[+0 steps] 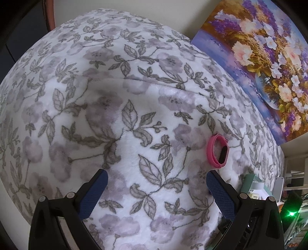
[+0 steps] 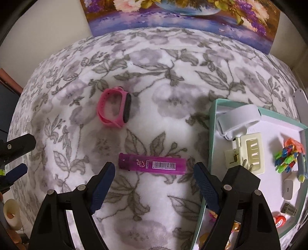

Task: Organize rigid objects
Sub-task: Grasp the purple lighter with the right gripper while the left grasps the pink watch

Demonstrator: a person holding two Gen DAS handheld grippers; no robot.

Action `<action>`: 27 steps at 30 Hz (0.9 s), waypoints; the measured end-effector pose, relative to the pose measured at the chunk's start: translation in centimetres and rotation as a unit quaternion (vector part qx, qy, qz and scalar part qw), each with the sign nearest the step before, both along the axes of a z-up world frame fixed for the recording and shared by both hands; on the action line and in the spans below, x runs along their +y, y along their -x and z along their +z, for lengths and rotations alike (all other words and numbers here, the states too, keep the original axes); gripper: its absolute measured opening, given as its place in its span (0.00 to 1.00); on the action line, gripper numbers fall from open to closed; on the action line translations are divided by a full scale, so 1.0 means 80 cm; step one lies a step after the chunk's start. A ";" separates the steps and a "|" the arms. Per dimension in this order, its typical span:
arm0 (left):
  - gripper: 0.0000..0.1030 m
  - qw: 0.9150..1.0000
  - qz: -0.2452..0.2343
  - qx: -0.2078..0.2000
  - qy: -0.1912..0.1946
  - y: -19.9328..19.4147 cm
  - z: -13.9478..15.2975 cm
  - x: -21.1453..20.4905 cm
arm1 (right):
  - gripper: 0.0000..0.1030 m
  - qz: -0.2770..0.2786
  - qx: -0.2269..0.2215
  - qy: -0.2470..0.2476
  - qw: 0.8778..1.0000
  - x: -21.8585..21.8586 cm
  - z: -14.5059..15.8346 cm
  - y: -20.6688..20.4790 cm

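A purple lighter (image 2: 152, 164) lies flat on the flowered blanket (image 2: 154, 80), just ahead of my right gripper (image 2: 154, 169), which is open with the lighter between and beyond its fingertips. A pink wristband (image 2: 115, 107) with a black screen rests farther back to the left. The left wrist view shows the same pink wristband (image 1: 217, 152) ahead and to the right of my left gripper (image 1: 156, 177), which is open and holds nothing. That left gripper (image 2: 17, 159) also shows at the left edge of the right wrist view.
A mint-rimmed white tray (image 2: 212, 123) at the right holds a grey ring-shaped case (image 2: 238, 117), a cream hair clip (image 2: 248, 153), colourful small pieces (image 2: 286, 155), a white charger (image 2: 290, 186) and other bits. A flower painting (image 2: 182, 17) leans against the wall behind.
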State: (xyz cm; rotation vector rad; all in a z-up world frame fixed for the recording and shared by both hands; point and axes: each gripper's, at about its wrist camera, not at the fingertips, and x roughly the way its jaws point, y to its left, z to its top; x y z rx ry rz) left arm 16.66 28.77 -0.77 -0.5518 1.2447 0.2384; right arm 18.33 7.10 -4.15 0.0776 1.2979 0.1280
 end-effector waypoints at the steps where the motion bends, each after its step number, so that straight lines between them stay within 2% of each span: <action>1: 1.00 1.000 -0.001 0.000 0.001 -0.001 -0.001 -0.001 | 0.82 -0.002 -0.001 0.002 1.000 0.000 -0.001 0.000; 7: 1.00 1.000 -0.002 0.003 0.004 -0.008 -0.007 -0.002 | 0.82 -0.007 0.006 -0.003 1.000 0.008 -0.009 -0.004; 22: 1.00 1.000 -0.013 0.014 -0.003 -0.023 -0.023 -0.015 | 0.79 -0.014 0.004 0.040 0.999 0.024 -0.027 -0.012; 27: 1.00 1.000 -0.019 0.018 -0.007 -0.030 -0.029 -0.023 | 0.79 -0.019 0.001 0.033 0.999 0.020 -0.026 -0.013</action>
